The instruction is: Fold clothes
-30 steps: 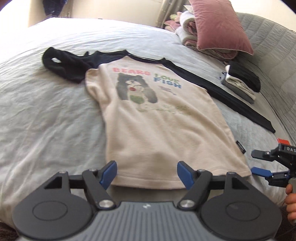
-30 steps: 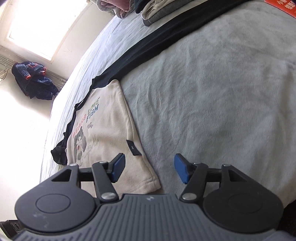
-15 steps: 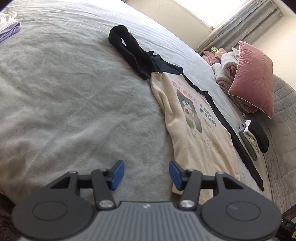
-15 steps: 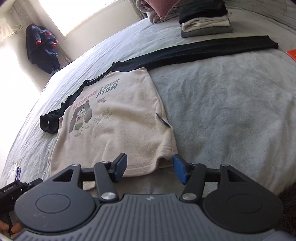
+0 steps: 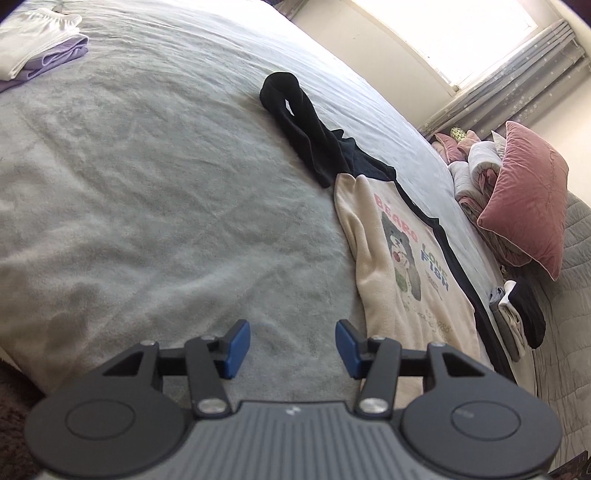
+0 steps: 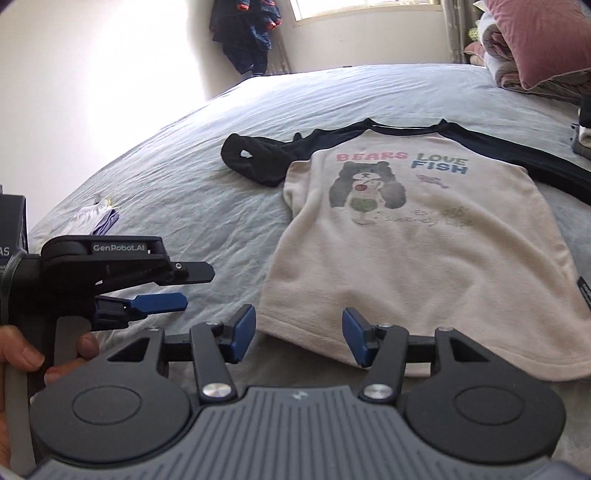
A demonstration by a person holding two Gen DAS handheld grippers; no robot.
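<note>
In the left wrist view we see our left gripper (image 5: 291,347) low over the near edge of the grey-green blanket-covered bed (image 5: 147,206), its blue-padded fingers (image 5: 236,347) spread wide with nothing between them and only bare blanket beneath. The cream raglan shirt with black sleeves and a bear print (image 5: 406,280) lies flat just to the right of the gripper, its hem near the right finger; one black sleeve is bunched up beyond the shoulder, the other runs straight along the far side. Left of the shirt the bed is wide open. At the far left corner sits a folded white and lilac pile of cloth (image 5: 37,62); to the right, a dusty pink velvet pillow (image 5: 528,218) leans on rolled bedding, and a small stack of folded dark and pale clothes (image 5: 521,321) lies beside the straight sleeve. In the right wrist view our right gripper (image 6: 299,336) hovers at the shirt's (image 6: 424,258) hem, fingers (image 6: 354,336) spread apart and empty, straddling the lower left corner of the hem. The left gripper (image 6: 159,291) appears at left, held in a hand (image 6: 26,362), off the shirt's left edge above bare bed (image 6: 184,177). A dark blue jacket (image 6: 243,33) hangs by the window.
</note>
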